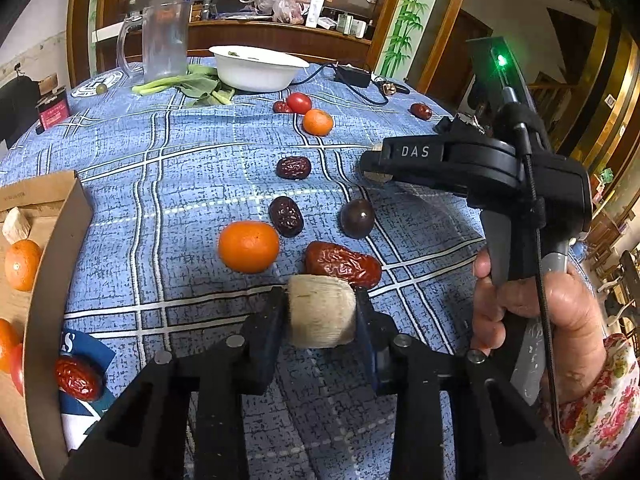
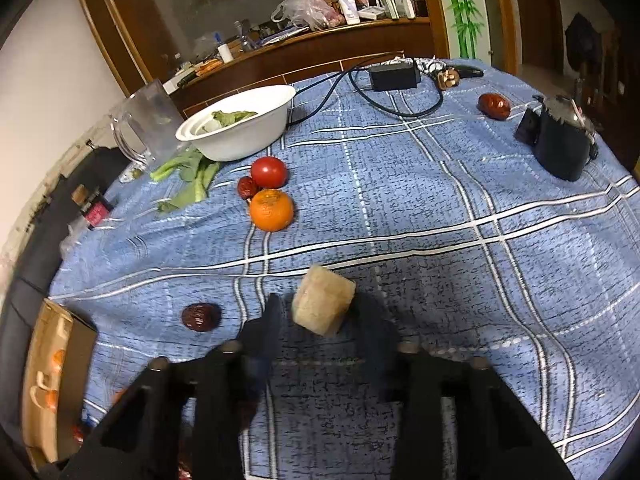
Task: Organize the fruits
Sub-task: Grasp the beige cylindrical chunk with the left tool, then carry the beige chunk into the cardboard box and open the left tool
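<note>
**Both tongs loaded, fruit still scattered**

My left tongs [image 1: 320, 312] grip a pale fibrous block [image 1: 320, 310] at lower centre. My right tongs [image 2: 316, 312] hold a similar block [image 2: 323, 300], tilted, seemingly pinched at one side only; it could slip out. The cardboard box [image 1: 60, 240] at the left edge already holds oranges. On the table [image 1: 180, 160], an orange [image 1: 249, 246] and red date [image 1: 343, 264] lie just beyond the left tongs; swinging toward the box could knock them rolling.

Tomato [image 2: 269, 172] behind orange [image 2: 271, 210], touching.
</note>
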A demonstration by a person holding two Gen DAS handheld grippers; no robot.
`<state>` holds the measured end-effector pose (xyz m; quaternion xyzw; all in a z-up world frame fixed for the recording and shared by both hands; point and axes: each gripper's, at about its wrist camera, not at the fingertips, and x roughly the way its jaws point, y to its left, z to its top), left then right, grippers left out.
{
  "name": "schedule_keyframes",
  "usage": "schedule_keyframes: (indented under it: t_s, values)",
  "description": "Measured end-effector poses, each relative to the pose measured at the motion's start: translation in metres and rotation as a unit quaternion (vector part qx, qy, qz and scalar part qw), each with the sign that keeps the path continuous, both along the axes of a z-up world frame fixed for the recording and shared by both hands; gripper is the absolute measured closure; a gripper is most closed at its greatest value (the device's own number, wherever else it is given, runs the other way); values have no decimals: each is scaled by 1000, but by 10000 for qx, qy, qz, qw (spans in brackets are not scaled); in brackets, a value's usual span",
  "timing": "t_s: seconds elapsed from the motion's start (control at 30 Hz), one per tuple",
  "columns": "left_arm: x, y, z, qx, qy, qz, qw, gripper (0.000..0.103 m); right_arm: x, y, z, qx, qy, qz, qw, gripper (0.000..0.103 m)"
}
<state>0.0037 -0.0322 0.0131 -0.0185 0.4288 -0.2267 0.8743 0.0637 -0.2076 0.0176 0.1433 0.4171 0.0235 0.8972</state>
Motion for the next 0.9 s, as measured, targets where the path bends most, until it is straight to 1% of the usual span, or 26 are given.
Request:
schedule_keyframes:
  t_s: [0.1,0.17,0.37,0.43,0.6,0.77,0.9]
  values:
    - [2,6,-1,-202,64,19,9998,72,-4,-4,2,169,-76,-21,9998,70]
    - [4,10,-2,-391,138,32,9991,72,-8,-5,4,187,-139,-42,9997,70]
    - [7,16,-3,-712,250,-13,9971,72,-24,-9,8,314,-166,-166,9992,70]
    - [8,19,-3,-827,290,-13,9962,72,-36,-8,15,348,-214,-176,9990,70]
    - [8,20,-2,-870,260,5,9959,72,-87,-7,46,313,-470,-59,9984,70]
    - [-6,25,8,-694,-52,118,9975,72,-143,-7,74,269,-603,81,9978,70]
    - [-31,53,25,-1149,-32,283,9930,72,-166,8,86,203,-636,243,9975,69]
